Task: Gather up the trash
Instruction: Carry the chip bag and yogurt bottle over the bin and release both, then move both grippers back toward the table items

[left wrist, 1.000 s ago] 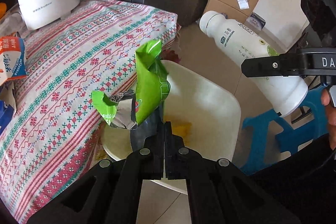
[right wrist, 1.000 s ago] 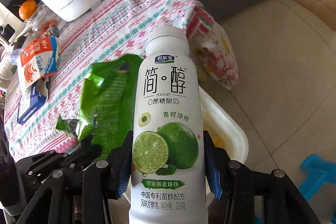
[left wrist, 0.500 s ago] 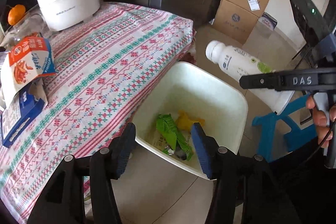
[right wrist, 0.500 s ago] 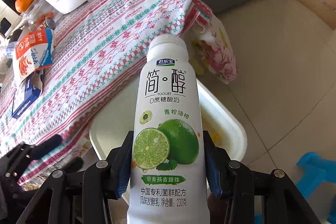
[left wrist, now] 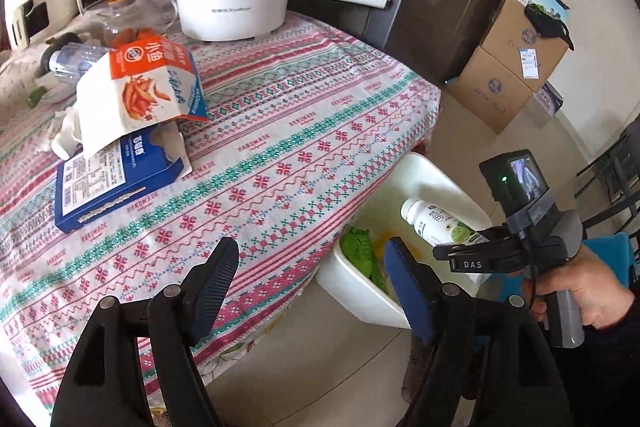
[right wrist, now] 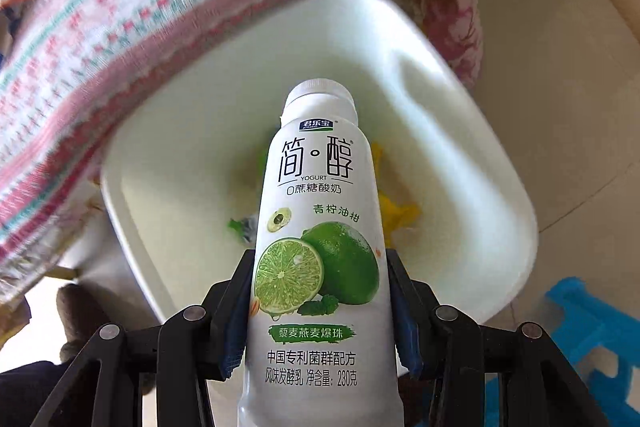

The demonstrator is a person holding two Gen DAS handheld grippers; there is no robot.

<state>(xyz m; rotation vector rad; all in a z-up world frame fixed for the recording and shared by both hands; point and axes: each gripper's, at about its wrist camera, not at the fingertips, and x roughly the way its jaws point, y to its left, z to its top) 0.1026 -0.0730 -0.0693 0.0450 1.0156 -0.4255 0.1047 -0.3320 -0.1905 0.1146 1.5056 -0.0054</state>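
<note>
the right gripper [right wrist: 316, 323] clamps a smooth white plastic yogurt bottle [right wrist: 316, 247], cap tilted down over the rounded white bin [right wrist: 500, 211] beside the woven patterned tablecloth [left wrist: 280, 147]. the left gripper [left wrist: 312, 283] gapes wide and empty; a crinkled green wrapper [left wrist: 362, 253] lies inside the bin.
</note>
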